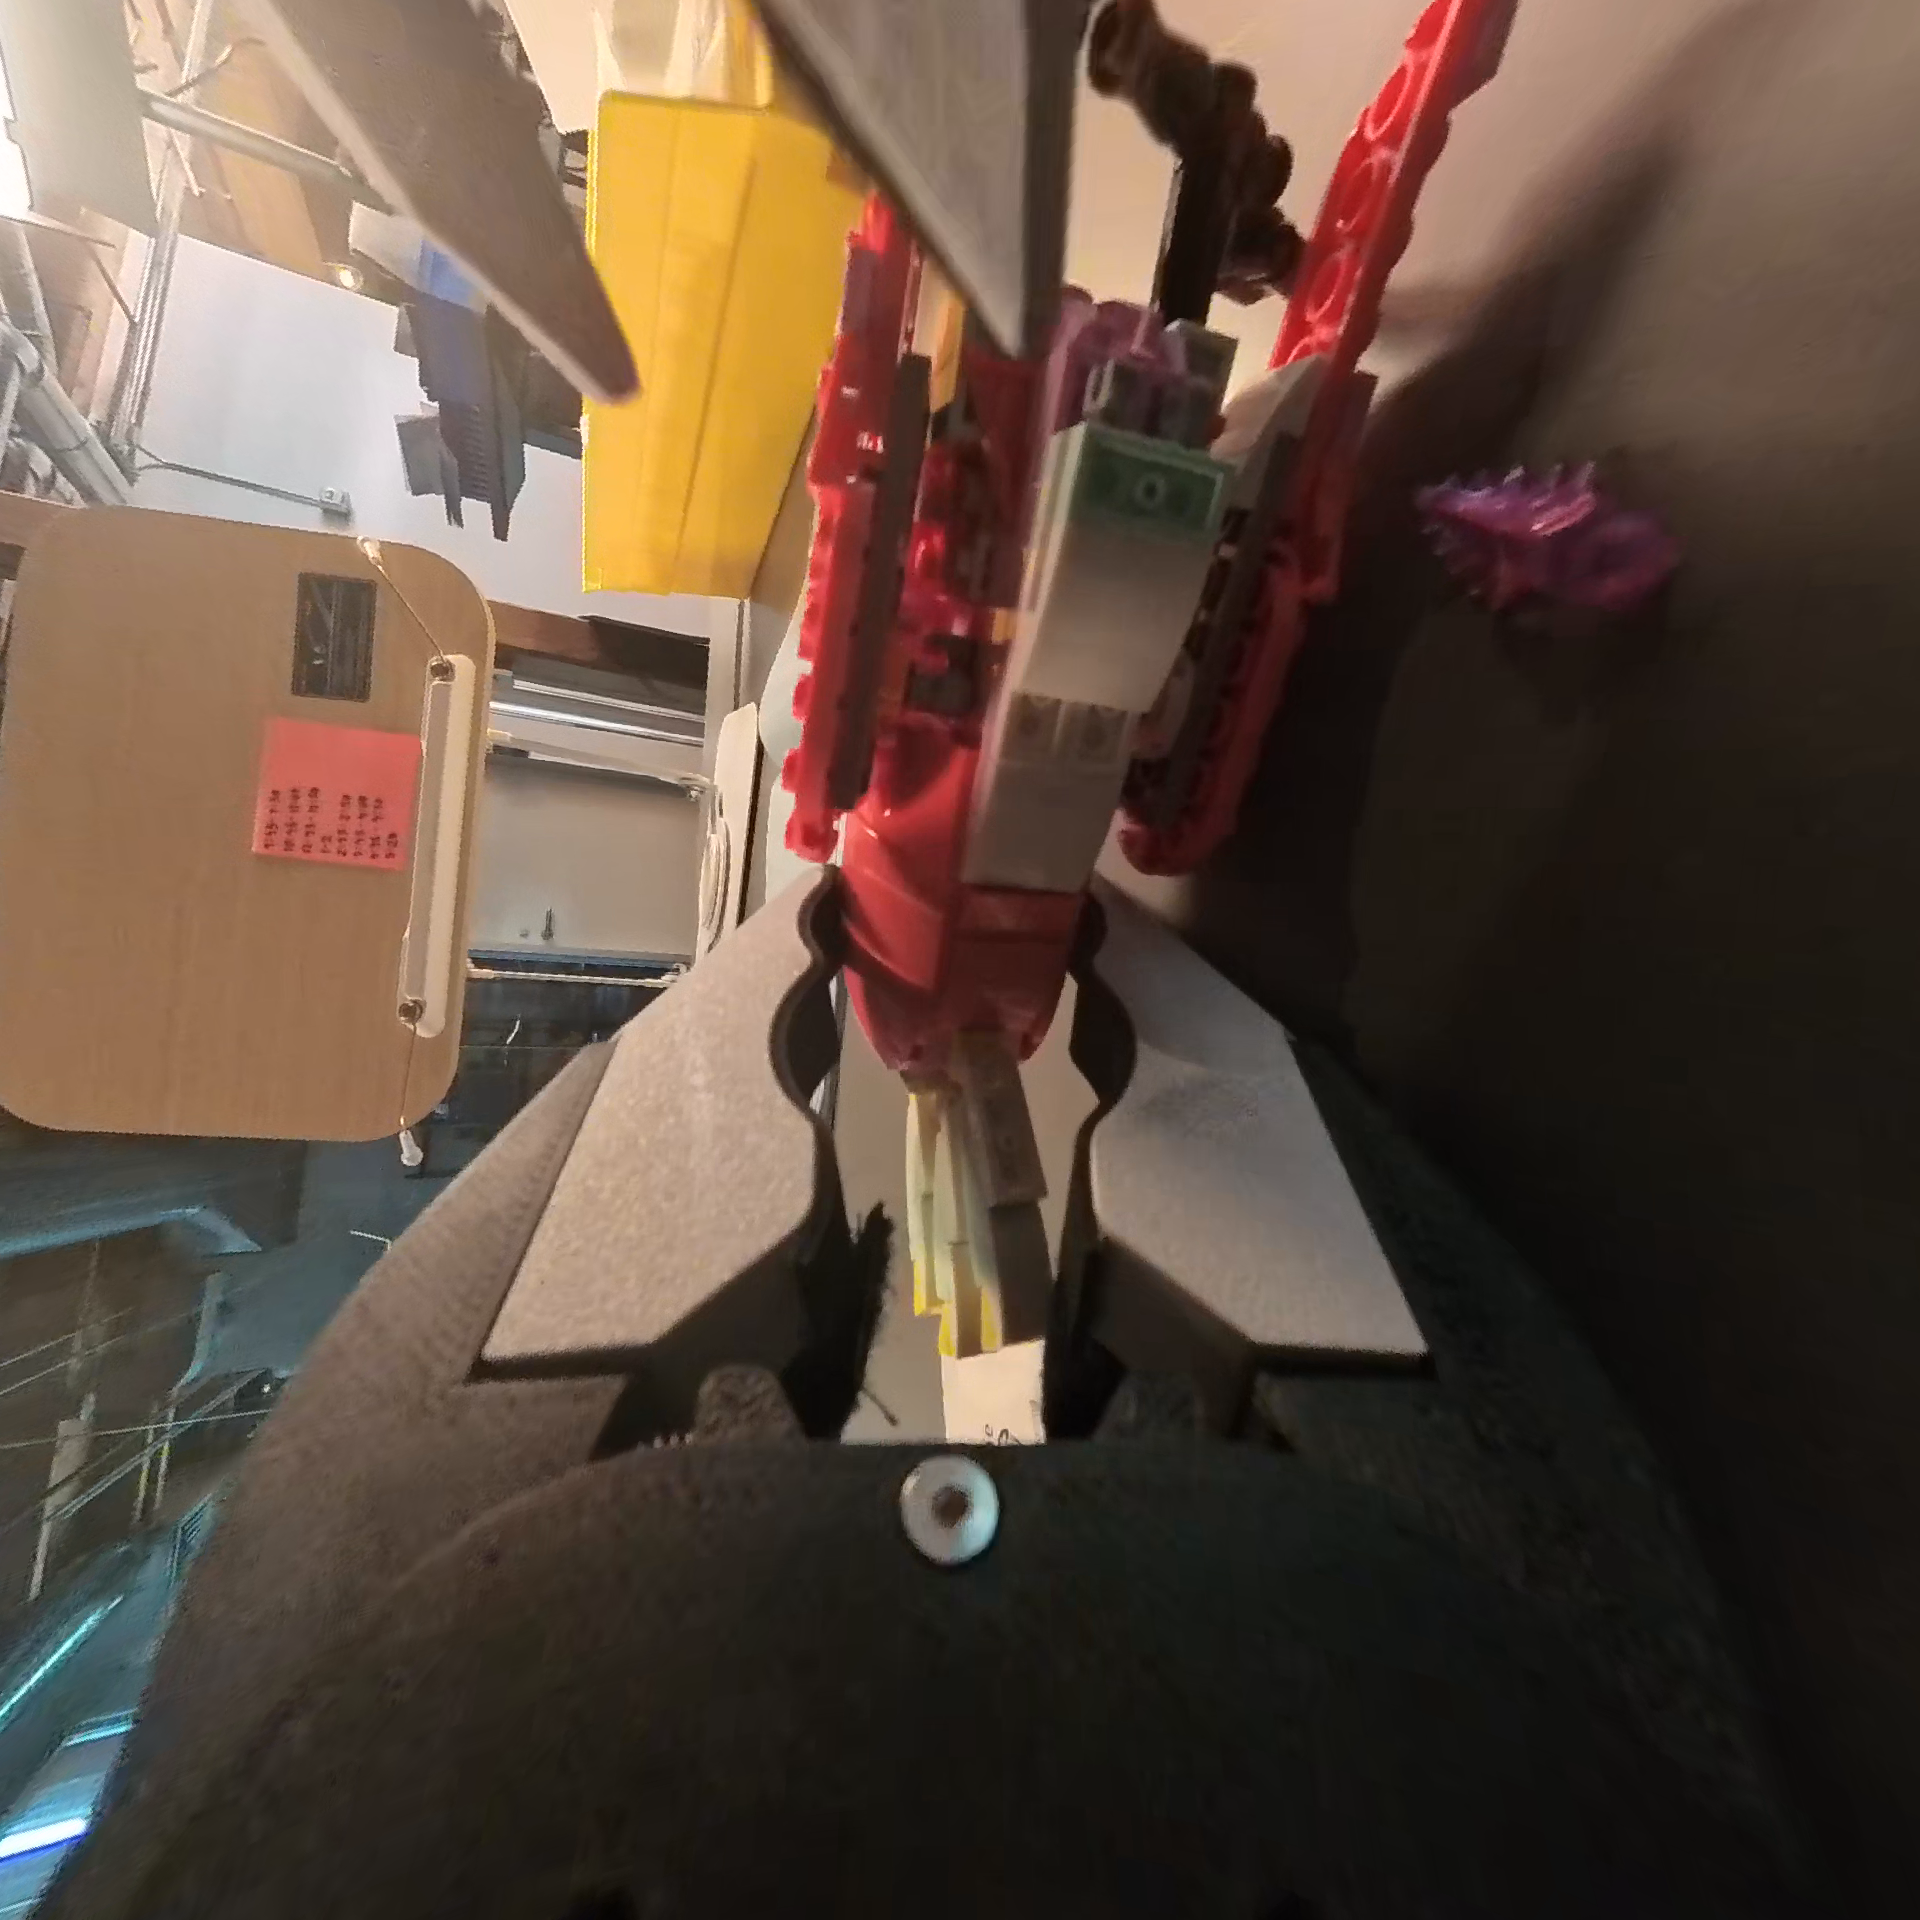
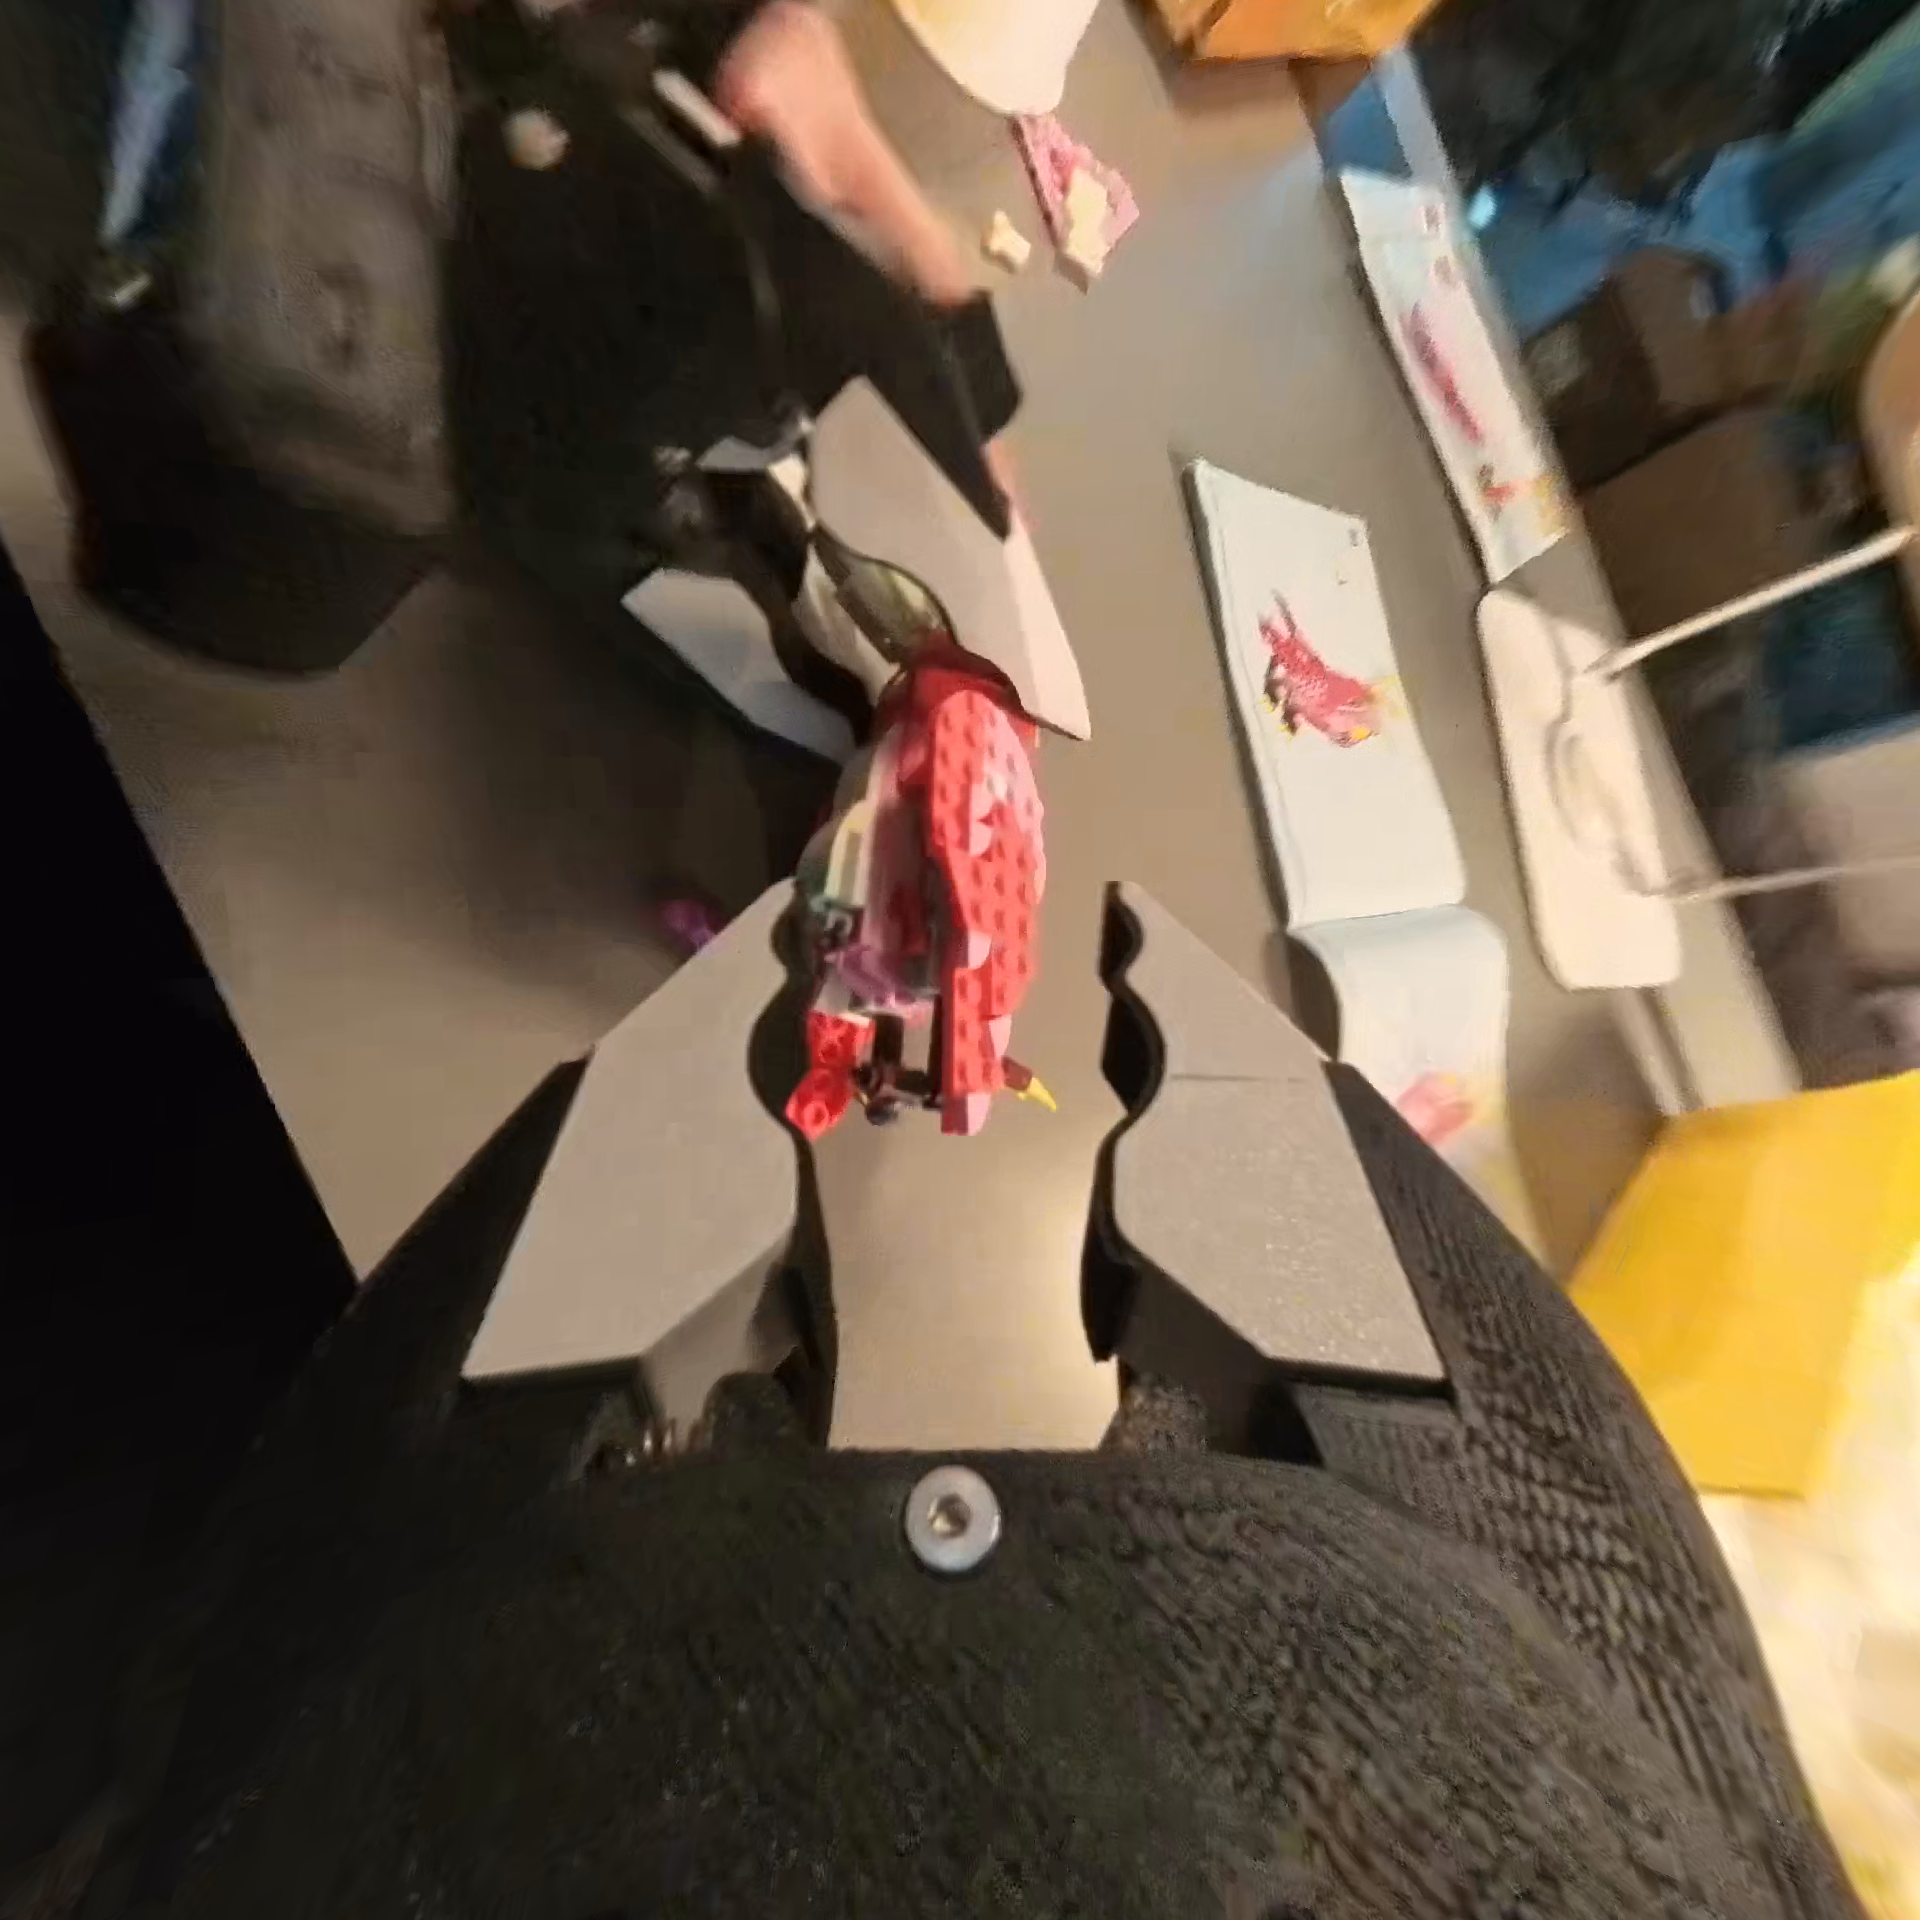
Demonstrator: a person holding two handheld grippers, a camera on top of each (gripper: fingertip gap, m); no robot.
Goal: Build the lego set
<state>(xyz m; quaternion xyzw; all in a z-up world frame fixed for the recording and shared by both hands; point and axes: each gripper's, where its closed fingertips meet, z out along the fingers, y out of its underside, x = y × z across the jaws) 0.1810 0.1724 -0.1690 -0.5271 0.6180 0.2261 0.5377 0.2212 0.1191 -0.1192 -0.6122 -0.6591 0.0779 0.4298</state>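
In the left wrist view, the left gripper [image 1: 951, 935] has its fingers [image 1: 816, 966] clenched on the narrow red end of a red brick-built creature [image 1: 935, 644]. Both pads press on the red part, one from each side. A pale yellow and grey piece of the creature comes out toward the camera, between the two fingers. The body with its white and grey middle and its red studded wings goes away from the fingers. Behind it there is a yellow box [image 1: 686, 343], and a small purple piece [image 1: 1548, 535] lies apart on the dark surface at the right. A wooden board with a pink note [image 1: 332, 790] is at the left.

In the right wrist view, the right gripper [image 2: 951, 904] is released: its fingers [image 2: 1153, 997] stand wide apart. The creature [image 2: 966, 862] is between them, just beside the left finger, and there is a clear gap to the right finger. The far end of the creature is grasped by the left gripper [image 2: 935, 665], which hangs over the grey bench [image 2: 436, 831]. An open booklet [image 2: 1340, 727] lies on the bench at the right, and a yellow box [image 2: 1766, 1278] is at the lower right. This view is somewhat blurred.
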